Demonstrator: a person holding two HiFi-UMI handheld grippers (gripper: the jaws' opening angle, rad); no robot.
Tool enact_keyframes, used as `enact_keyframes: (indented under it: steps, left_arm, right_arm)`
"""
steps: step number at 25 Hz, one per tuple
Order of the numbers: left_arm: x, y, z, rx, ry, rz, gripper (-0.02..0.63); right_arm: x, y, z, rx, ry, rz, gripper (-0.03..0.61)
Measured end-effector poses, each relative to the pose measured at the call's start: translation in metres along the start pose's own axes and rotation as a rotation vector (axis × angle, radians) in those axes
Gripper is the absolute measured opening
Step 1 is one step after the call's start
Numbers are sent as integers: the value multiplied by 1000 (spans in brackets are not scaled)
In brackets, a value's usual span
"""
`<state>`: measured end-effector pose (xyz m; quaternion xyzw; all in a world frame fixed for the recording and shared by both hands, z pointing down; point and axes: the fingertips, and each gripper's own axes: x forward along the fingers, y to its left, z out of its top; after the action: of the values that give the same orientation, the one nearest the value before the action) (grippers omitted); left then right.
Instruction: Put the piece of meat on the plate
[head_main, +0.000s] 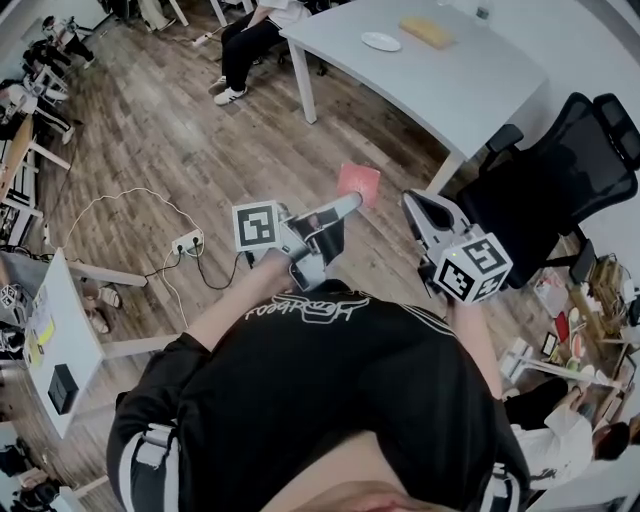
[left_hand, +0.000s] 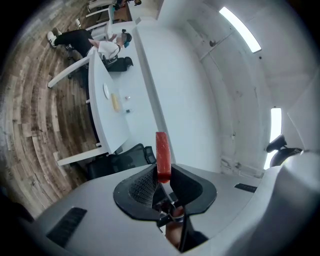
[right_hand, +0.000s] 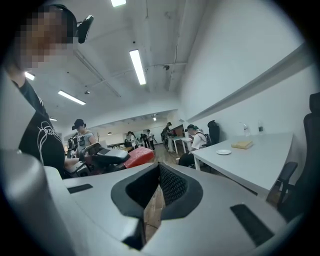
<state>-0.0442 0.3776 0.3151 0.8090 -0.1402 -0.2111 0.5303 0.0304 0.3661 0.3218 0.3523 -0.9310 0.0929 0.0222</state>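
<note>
Looking down in the head view: left tool (head_main: 343, 205) pinches the piece of meat (head_main: 358, 183) by one end. The flat, pinkish-red slab sticks out past the tips, its long axis in line with the tool and its free end toward the white worktop (head_main: 470, 85). It hangs over the wood floor (head_main: 180, 150), well apart from the plate (head_main: 381, 41). The plate sits on the worktop near a yellow block (head_main: 425, 31). Right tool (head_main: 412, 203) is level beside the left one; a black office chair (head_main: 560, 180) is to its right.

Left gripper view: left tool (left_hand: 161, 176) has its pads clamped on the meat's (left_hand: 162, 152) near end. The slab is seen edge-on, its long axis running straight away from the tool. Plate (left_hand: 106, 91) lies far off on the worktop.

Right gripper view: right tool (right_hand: 159, 174) has its tips pressed together with nothing between them. The meat (right_hand: 140, 156) shows at left, its end pointing right, short of the plate (right_hand: 223, 152).
</note>
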Motion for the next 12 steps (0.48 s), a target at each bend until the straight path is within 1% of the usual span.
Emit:
enact_keyframes:
  steps: [3, 8, 12]
  left_arm:
    - [-1, 5, -1, -10, -3, 6, 81]
    - [3, 15, 0, -29, -5, 12, 81]
    - [15, 20, 6, -24, 7, 14, 81]
  right_arm:
    - [2, -3, -6, 25, 4, -3, 6]
    - [4, -10, -13, 36, 15, -6, 6]
    - [5, -23, -13, 57, 1, -20, 6]
